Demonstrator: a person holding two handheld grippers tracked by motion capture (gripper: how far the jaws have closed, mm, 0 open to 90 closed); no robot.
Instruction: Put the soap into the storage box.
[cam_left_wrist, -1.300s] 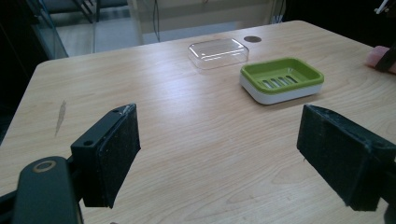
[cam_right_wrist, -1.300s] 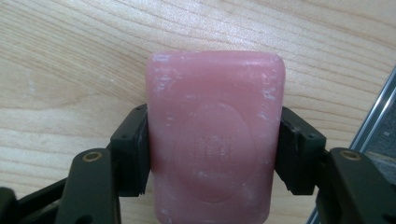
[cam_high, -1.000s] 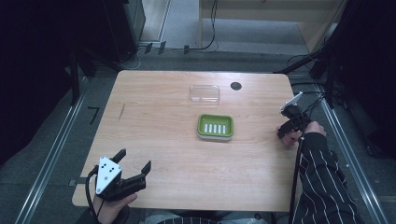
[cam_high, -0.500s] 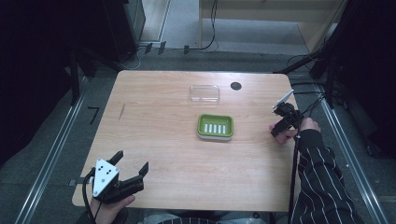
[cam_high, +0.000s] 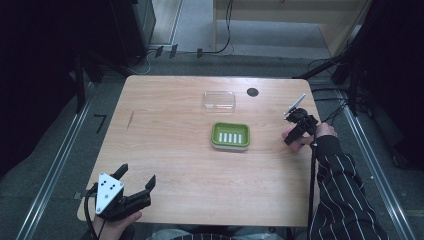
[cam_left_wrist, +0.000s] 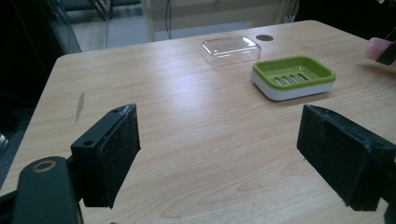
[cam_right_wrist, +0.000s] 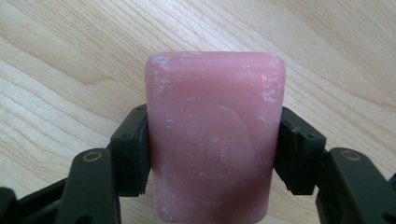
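The soap (cam_right_wrist: 215, 135) is pink (flecked white at its edges). The dish (cam_high: 230, 135) is green over white; the sleeve (cam_high: 345, 195) is black with white stripes.

High view: above my side, looking forward and down on the table (cam_high: 165, 125)
Left gripper view: low, facing across it
Right gripper view: close, facing down
Shared: green soap dish (cam_high: 230, 135) (cam_left_wrist: 293, 76)

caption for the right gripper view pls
Right gripper clamps a pink soap bar by its two long sides above the wooden table.

No legible text; soap (cam_right_wrist: 215, 140) stamp unreadable
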